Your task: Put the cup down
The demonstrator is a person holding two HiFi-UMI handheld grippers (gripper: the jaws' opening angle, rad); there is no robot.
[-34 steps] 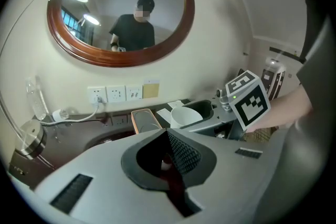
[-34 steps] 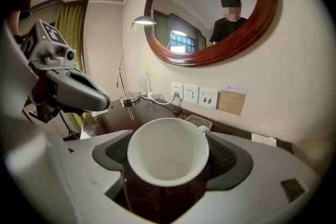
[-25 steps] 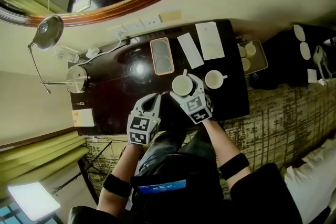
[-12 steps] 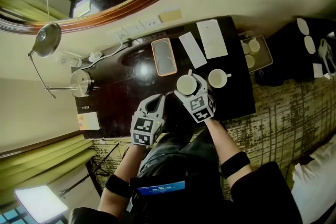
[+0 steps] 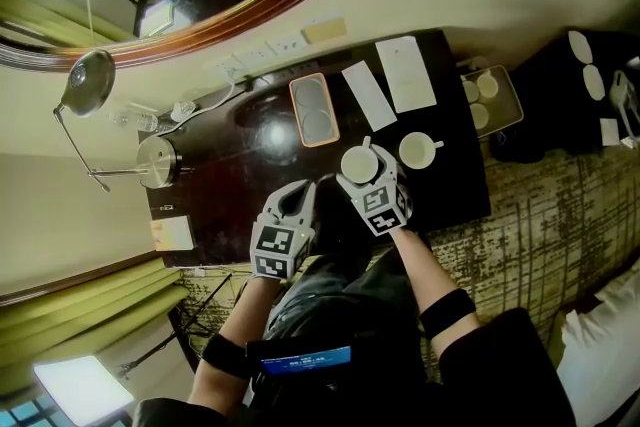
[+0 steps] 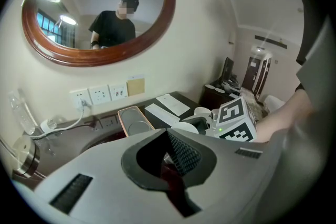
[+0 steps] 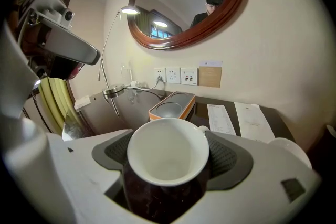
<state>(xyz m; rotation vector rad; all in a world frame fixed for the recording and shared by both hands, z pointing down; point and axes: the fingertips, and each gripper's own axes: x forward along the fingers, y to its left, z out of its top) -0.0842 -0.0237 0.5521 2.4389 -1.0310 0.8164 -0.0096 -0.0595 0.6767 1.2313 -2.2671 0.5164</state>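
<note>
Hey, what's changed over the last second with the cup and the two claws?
The right claw, clamped on the white cup, has sunk slightly toward the dark table. The left claw stayed shut and still; the second cup and the papers have not moved.

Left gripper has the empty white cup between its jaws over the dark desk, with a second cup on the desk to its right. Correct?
Not quite: it is the right gripper that holds the white cup; the right gripper view shows it between the pads. The left gripper is shut on nothing. The rest stands: the cup is empty, over the dark desk, and the second cup sits to its right.
</note>
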